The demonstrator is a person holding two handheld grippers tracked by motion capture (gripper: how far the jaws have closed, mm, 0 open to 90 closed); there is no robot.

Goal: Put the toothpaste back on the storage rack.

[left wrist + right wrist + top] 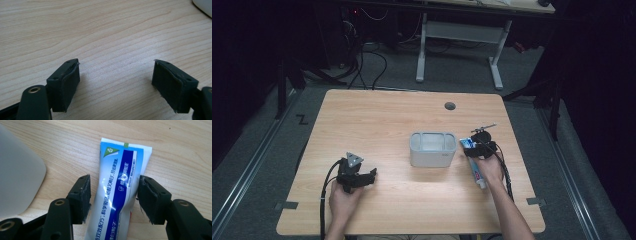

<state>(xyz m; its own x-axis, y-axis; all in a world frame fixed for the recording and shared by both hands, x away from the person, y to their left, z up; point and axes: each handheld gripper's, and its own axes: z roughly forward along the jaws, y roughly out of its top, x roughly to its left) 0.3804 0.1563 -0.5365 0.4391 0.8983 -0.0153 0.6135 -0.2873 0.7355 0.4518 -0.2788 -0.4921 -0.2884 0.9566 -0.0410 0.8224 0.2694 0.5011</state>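
A blue and white toothpaste tube (475,169) (120,177) lies flat on the wooden table (377,125), right of a grey rectangular container (432,149). My right gripper (474,151) (113,192) is lowered over the tube's flat end, one jaw on each side. A narrow gap shows between the left pad and the tube, and the right pad sits at its edge. My left gripper (371,176) (116,75) rests at the front left, jaws wide open over bare wood with nothing between them.
The container's rounded pale wall (17,177) stands close to the left of the right gripper, and its corner (203,5) shows far off from the left gripper. A round cable hole (450,106) sits near the table's far edge.
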